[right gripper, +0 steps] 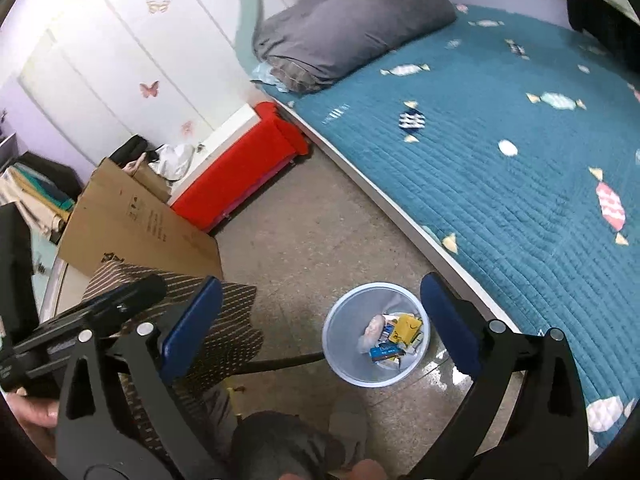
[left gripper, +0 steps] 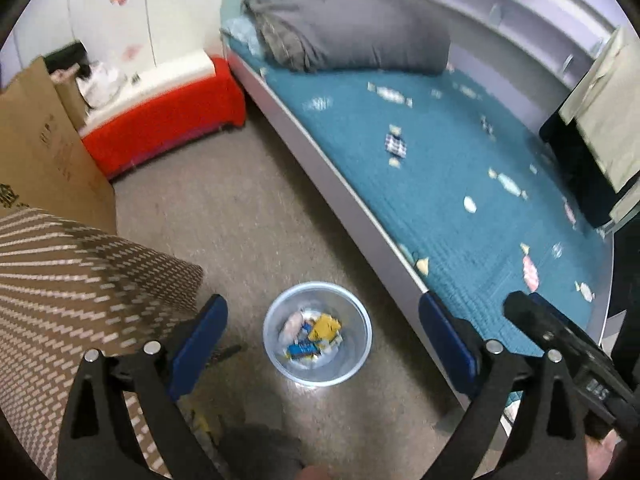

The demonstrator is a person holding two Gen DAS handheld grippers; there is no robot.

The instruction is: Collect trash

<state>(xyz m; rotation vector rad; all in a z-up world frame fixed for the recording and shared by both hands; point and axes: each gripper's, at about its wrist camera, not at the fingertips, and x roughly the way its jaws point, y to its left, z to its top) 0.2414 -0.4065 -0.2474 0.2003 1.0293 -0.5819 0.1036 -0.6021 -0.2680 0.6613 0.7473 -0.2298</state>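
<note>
A pale blue waste bin (left gripper: 320, 376) stands on the floor beside the bed and holds several pieces of trash (left gripper: 316, 334), among them a yellow box and a blue packet. It also shows in the right wrist view (right gripper: 340, 364). My left gripper (left gripper: 324, 340) is open and empty, hovering above the bin with its blue pads spread wide. My right gripper (right gripper: 320, 324) is also open and empty, above and a little left of the bin. The right gripper's black body (left gripper: 568, 356) shows at the right of the left wrist view.
A bed with a teal candy-print quilt (left gripper: 460, 184) and a grey pillow (left gripper: 352, 36) fills the right side. A red bench (left gripper: 168, 120), a cardboard box (left gripper: 40, 148) and a brown patterned cushion (left gripper: 72, 292) stand to the left. Speckled floor (left gripper: 248, 216) lies between.
</note>
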